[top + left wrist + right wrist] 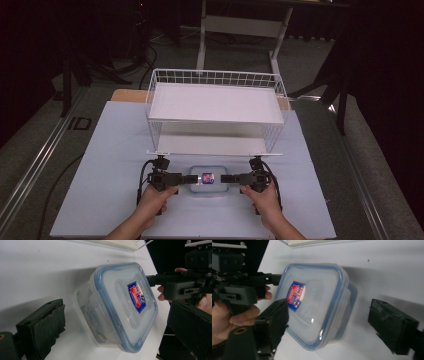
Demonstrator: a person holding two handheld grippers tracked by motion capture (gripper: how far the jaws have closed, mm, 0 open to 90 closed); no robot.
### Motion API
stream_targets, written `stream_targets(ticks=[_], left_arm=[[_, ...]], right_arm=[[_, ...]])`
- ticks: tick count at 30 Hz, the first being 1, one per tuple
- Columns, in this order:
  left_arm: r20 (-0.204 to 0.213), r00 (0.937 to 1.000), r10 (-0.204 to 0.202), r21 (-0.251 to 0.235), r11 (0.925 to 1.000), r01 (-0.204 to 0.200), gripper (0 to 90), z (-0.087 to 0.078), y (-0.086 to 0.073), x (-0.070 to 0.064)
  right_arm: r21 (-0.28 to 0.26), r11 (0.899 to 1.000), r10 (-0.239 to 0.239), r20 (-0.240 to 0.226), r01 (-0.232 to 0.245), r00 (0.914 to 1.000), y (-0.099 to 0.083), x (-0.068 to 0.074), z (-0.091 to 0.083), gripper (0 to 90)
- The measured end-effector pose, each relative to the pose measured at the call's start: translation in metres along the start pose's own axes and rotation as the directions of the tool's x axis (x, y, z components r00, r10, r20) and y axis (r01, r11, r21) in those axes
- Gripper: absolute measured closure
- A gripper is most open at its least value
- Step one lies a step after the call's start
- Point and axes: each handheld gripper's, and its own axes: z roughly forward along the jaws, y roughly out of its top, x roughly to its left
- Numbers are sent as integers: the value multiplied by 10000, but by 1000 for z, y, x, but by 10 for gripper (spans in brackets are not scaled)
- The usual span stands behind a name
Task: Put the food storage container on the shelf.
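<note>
Here the clear plastic container (207, 181) sits on the pale blue counter (110, 165), near its front edge and just ahead of the white wire rack (215, 107). Its lid has a blue rim and carries a red and blue label (208, 177) in the middle; the lid is on, and in the left gripper view a side latch (96, 312) lies folded down against the wall of the container (120, 307).

The left claw (192, 178) comes in from the container's left end and the right claw (225, 178) from its right end, so the 2 face each other with the box between them. In the left gripper view the jaws stand wide apart, 1 at the lower left on the counter side and 1 at the right edge, with the container lying in the gap and neither jaw pressed to it: released. In the right gripper view the right claw's jaws are likewise spread; the near jaw overlaps the lid's edge in the picture, while the far jaw stands clear of the container (317, 305) over bare counter. Whether the near jaw touches the lid cannot be told

A hand (156, 197) holds the left claw and another hand (264, 197) holds the right, both forearms entering from the bottom of the high view. The rack has 2 white shelves, both bare
</note>
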Motion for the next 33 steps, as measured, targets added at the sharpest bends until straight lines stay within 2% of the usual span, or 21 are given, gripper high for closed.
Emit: stream_targets(ticks=[2, 4, 7, 10, 13, 14, 19, 22, 25, 30, 33], left_arm=[[-220, 9997, 53, 98, 9999, -51, 118, 2, 1, -1], [-366, 9992, -126, 180, 9998, 133, 155, 4, 1, 0], [-440, 9978, -490, 426, 9978, 509, 165, 7, 2, 1], [-567, 9970, -532, 533, 9970, 562, 192, 9, 1, 1], [-589, 9939, -929, 616, 9934, 965, 207, 12, 0, 2], [-607, 9940, -914, 664, 9932, 954, 209, 13, -1, 3], [-359, 9961, -805, 923, 9922, 835, 280, 16, 0, 2], [-384, 9951, -914, 906, 9914, 946, 329, 13, 1, 1], [-581, 9965, -598, 715, 9954, 639, 423, 8, 1, -4], [-733, 9967, -343, 769, 9962, 399, 428, 6, -1, -10], [-820, 9966, -73, 765, 9970, 136, 431, 5, -2, -13]], right_arm=[[123, 9998, 125, 96, -126, 9999, 1, 0, 3, 217], [213, 9992, 338, 16, -339, 9994, 2, -1, 5, 237], [325, 9983, 477, -15, -476, 9989, 3, -2, 8, 283], [469, 9976, 504, 34, -505, 9987, 3, -1, 10, 321], [647, 9959, 642, -18, -639, 9979, 2, 1, 13, 385], [594, 9960, 658, 109, -663, 9978, 1, 2, 14, 386], [675, 9956, 638, 121, -645, 9979, 1, 3, 14, 394], [703, 9956, 614, 138, -622, 9980, 1, 3, 13, 397], [635, 9959, 636, 195, -647, 9978, -1, 4, 12, 397], [347, 9983, 443, 539, -462, 9976, -6, 12, 11, 394], [291, 9994, 138, 712, -159, 9974, -9, 17, 10, 395]])
